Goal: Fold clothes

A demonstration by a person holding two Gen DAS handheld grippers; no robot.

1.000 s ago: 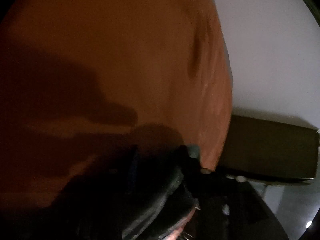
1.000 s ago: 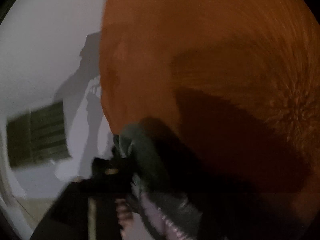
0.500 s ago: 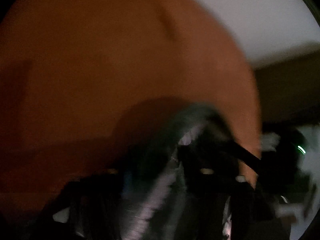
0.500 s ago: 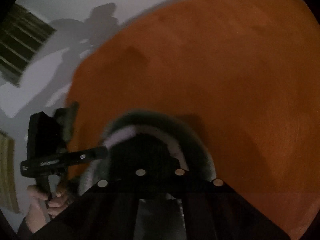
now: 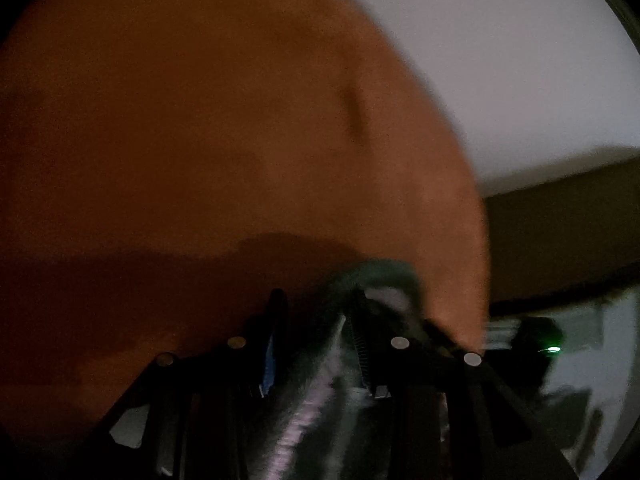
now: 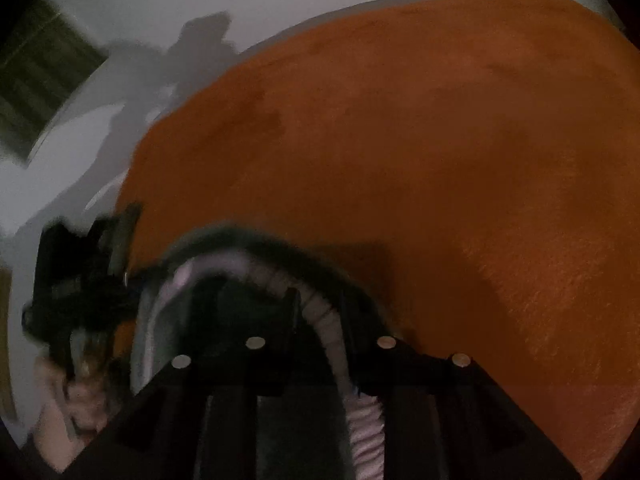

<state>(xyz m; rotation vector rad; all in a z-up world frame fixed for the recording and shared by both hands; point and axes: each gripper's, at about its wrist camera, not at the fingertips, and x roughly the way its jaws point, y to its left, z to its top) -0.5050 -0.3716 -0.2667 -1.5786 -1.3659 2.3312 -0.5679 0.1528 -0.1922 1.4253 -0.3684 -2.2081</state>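
Observation:
A dark grey garment (image 5: 312, 400) with a pale ribbed band hangs bunched over an orange cloth surface (image 5: 200, 140). My left gripper (image 5: 318, 300) is shut on a fold of it, and the cloth runs back between the fingers. In the right wrist view the garment (image 6: 276, 240) arches in front of my right gripper (image 6: 320, 300). Its jaws are opening, with the ribbed band (image 6: 324, 320) still pinched between them. The left gripper (image 6: 80, 280), held by a person's hand (image 6: 80, 392), grips the garment's other end at the left. Everything is dim and blurred.
The orange surface (image 6: 440, 140) fills most of both views, and pale ground (image 5: 500, 60) lies beyond its edge. A dark olive slatted object (image 6: 36, 72) lies at the far left, also as a dark olive block (image 5: 560, 232). The right gripper's body (image 5: 536, 340) shows a green light.
Both grippers have rolled level and taken the grey garment between their fingers. The right one has risen, so more of the orange surface and the left gripper now show.

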